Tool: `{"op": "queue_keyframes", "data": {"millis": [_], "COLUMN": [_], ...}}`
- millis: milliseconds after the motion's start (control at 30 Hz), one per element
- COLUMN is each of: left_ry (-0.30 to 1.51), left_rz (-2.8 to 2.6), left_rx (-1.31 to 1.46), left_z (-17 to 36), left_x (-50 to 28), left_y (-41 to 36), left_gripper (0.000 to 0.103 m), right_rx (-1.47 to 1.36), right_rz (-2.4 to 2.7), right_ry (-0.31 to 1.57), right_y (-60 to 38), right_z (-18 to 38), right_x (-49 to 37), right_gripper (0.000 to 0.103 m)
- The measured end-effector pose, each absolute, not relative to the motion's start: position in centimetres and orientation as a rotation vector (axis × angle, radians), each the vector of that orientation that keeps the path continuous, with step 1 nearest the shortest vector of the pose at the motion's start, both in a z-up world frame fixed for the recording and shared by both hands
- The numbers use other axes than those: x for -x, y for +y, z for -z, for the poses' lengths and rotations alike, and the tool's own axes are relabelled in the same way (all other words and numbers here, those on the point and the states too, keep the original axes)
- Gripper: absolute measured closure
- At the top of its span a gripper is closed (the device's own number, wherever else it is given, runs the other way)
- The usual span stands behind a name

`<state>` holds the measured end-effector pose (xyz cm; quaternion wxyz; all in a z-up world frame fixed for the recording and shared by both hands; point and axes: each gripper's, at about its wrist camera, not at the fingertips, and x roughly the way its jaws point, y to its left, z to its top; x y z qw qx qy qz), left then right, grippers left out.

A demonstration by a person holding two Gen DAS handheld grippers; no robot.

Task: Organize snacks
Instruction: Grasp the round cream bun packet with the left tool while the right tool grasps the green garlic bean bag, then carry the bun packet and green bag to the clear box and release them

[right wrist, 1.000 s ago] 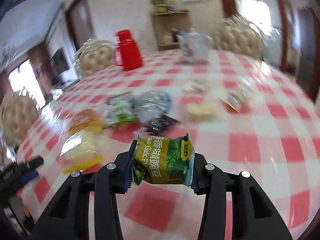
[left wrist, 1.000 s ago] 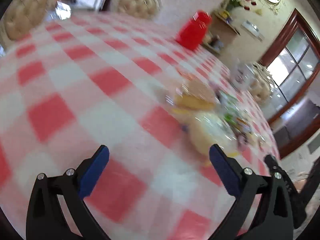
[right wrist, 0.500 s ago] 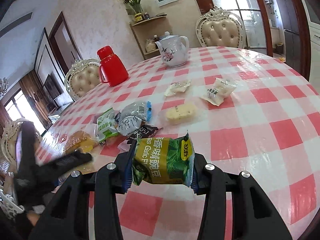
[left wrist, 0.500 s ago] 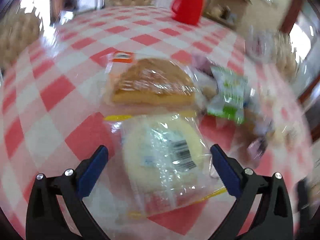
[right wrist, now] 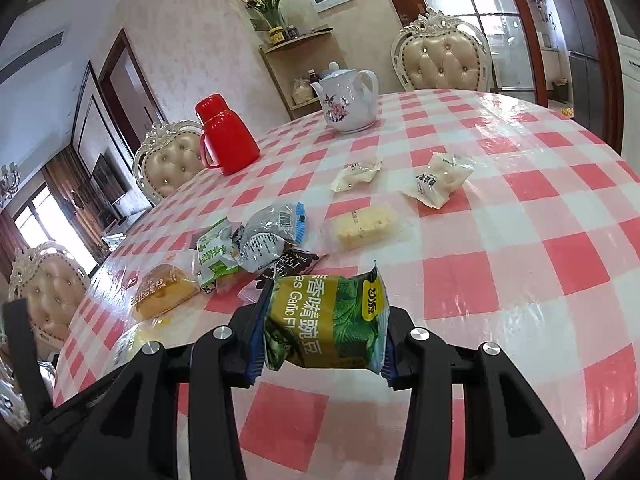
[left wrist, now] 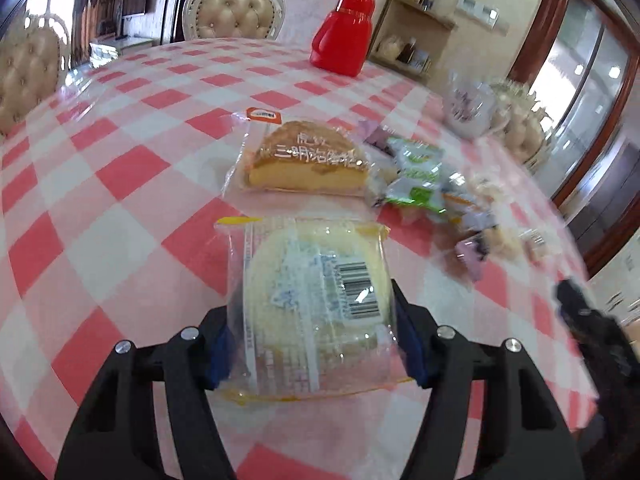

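Observation:
My left gripper [left wrist: 314, 350] is shut on a pale round bun in clear wrap [left wrist: 316, 300], low over the checked tablecloth. A wrapped sandwich cake [left wrist: 308, 160] lies just beyond it, with a heap of small snack packs [left wrist: 420, 176] to its right. My right gripper [right wrist: 320, 336] is shut on a green garlic-pea packet [right wrist: 328, 320], held above the table. Ahead of it lie the sandwich cake [right wrist: 164, 290], a green pack [right wrist: 214, 250], a grey pack [right wrist: 272, 240], a yellow cake bar [right wrist: 364, 228] and two white packs [right wrist: 438, 178].
A red thermos [right wrist: 226, 136] and a white flowered teapot [right wrist: 348, 100] stand at the far side of the round table [right wrist: 520, 240]. Padded chairs [right wrist: 442, 60] ring the table. The left gripper's black body shows at the right wrist view's lower left [right wrist: 24, 360].
My left gripper swung towards the snacks, moved in over the pale bun and shut on it. My right gripper kept its hold on the green packet.

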<state>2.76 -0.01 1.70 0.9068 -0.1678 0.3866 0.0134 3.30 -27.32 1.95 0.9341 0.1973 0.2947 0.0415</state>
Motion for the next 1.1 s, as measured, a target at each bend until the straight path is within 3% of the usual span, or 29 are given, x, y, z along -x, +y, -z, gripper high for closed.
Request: {"op": "queue_keyframes", "data": {"millis": [367, 1100], "left_ry": [0.705, 0.762], "left_rz": [0.004, 0.057], "left_rx": [0.393, 0.306], "left_z": [-2.6, -3.0], "left_x": [2.6, 12.1], "left_y": [1.3, 4.8], "left_gripper": [0.037, 0.037], "right_rx": [-0.484, -0.298], "right_rz": [-0.144, -0.239], "right_ry": [0.679, 0.707], "right_y": [-26.5, -21.9], "right_z": [-1.0, -1.7], "right_x": [0.0, 10.2], "right_gripper": [0.059, 0.059]}}
